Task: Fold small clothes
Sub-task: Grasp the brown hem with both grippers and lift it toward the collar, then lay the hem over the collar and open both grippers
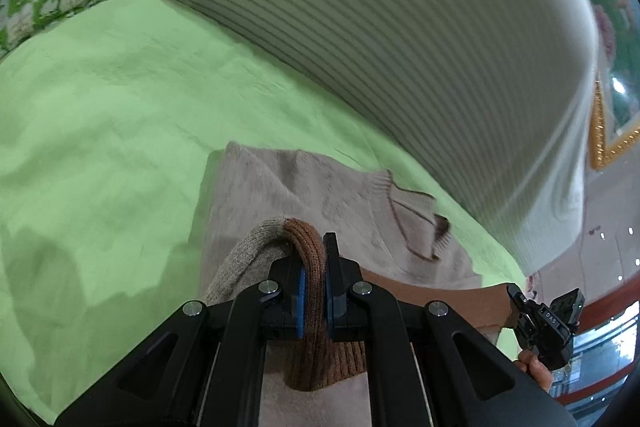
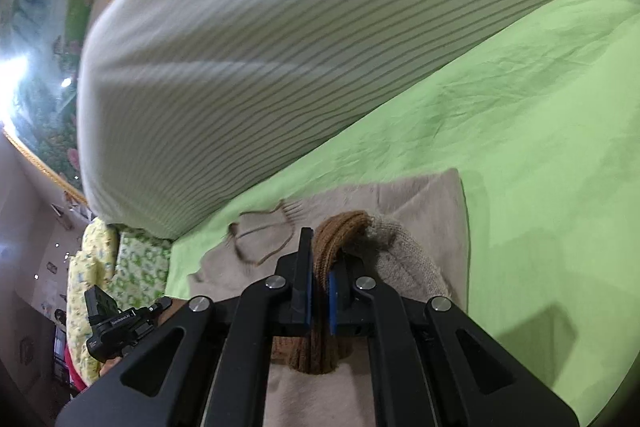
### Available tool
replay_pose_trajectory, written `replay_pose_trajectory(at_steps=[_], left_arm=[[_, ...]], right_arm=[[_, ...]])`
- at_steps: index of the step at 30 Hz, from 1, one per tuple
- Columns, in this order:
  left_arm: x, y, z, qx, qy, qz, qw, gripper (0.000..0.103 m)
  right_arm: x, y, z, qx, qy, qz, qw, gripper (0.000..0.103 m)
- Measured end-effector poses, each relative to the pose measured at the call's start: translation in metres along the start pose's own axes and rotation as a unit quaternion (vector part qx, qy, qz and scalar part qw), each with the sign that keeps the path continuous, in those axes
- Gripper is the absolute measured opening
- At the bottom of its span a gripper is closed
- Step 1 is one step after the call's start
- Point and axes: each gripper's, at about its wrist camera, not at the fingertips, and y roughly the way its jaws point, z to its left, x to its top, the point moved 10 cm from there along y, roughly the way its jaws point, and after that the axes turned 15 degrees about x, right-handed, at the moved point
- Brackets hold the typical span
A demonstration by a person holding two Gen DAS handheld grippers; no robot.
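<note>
While clamped — 2 cuffs, apparently.

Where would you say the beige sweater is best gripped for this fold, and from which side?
At the brown ribbed cuffs, from the near edge. The left gripper is shut on one brown cuff and the right gripper on the other. The thick ribbing fills the jaws, while the sweater body lies flat on the green sheet, offering little to pinch.

Beige knit sweater lies flat on green sheet, collar visible; brown ribbed hem lifted, bunched.
</note>
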Motion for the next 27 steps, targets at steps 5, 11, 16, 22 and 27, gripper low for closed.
replay_pose_trajectory(at_steps=[5,11,16,22,27], left_arm=[[0.012,0.023,-0.011,0.012,0.014,-0.003,0.9998,0.006],[0.015,0.042,-0.010,0.035,0.000,0.017,0.9992,0.019],[0.024,0.022,-0.009,0.054,-0.003,-0.022,0.9983,0.062],[0.028,-0.014,-0.011,0.052,0.000,-0.051,0.9974,0.065],[0.001,-0.032,-0.024,0.040,0.040,-0.042,0.9975,0.066]], right_arm=[[0.009,0.023,-0.022,-0.035,-0.002,0.011,0.999,0.007],[0.010,0.038,-0.049,-0.055,0.053,0.020,0.997,0.014],[0.015,0.030,-0.046,-0.047,0.061,0.008,0.997,0.028],[0.031,0.003,-0.031,-0.041,0.052,-0.036,0.997,0.051],[0.025,-0.011,-0.007,-0.019,0.024,-0.030,0.999,0.052]])
